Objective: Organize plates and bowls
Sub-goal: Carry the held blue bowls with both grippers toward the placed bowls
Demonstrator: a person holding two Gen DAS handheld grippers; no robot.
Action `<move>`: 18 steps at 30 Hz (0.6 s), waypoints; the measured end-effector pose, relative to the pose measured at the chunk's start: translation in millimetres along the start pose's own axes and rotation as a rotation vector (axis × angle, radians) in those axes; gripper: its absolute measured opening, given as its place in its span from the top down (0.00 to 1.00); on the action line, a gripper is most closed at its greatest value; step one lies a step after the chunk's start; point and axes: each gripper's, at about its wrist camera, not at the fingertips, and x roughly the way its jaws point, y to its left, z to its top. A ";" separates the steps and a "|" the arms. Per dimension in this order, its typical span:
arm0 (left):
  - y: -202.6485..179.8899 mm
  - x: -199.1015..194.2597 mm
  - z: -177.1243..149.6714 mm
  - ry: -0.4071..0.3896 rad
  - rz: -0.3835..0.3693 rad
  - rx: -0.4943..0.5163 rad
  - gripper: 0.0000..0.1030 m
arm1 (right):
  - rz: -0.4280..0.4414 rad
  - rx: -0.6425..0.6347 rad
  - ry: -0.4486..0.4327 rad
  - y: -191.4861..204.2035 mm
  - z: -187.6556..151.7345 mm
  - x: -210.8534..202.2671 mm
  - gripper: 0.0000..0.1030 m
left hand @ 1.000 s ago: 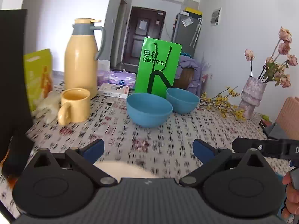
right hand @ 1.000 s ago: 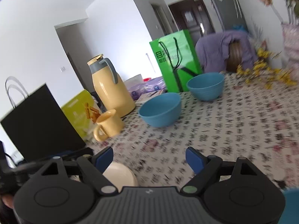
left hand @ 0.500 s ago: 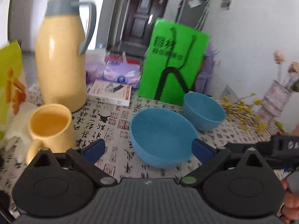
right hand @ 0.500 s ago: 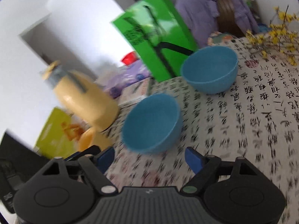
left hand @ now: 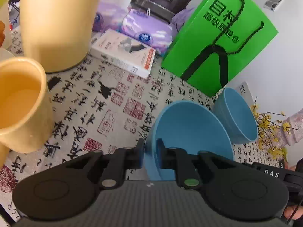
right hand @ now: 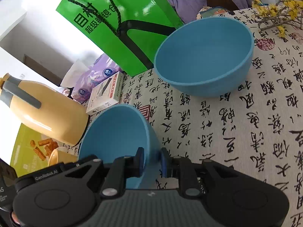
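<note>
- My left gripper has its fingers pinched on the near rim of the nearer blue bowl, one pad outside the wall and one inside.
- My right gripper is closing its fingers over the rim of that same bowl, seen at from this side; the wall sits between the pads, which look pressed to it.
- So I have both grippers on one bowl, at opposite sides of its rim.
- The bowl looks tipped in both wrist views; I cannot tell whether its base touches the worktop.
- The second blue bowl stands upright on the calligraphy-print cloth, just beyond the held one and apart from it.
- Right behind both bowls stands a green paper bag with cord handles.
- Left of the held bowl I see a yellow mug, a yellow thermos jug, a white box and a purple tissue pack.
- Yellow flower sprigs lie at the far right.
</note>
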 end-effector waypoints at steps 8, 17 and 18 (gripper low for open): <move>-3.0 -4.2 -3.2 -0.001 0.015 0.003 0.89 | -0.019 -0.044 0.000 8.2 -0.6 -2.6 0.84; -14.1 -27.1 -12.1 -0.019 0.023 0.009 0.89 | -0.012 -0.054 -0.021 13.8 -7.7 -24.6 0.85; -17.7 -31.7 -14.4 -0.023 0.024 0.015 0.89 | -0.012 -0.058 -0.026 14.4 -9.4 -30.2 0.85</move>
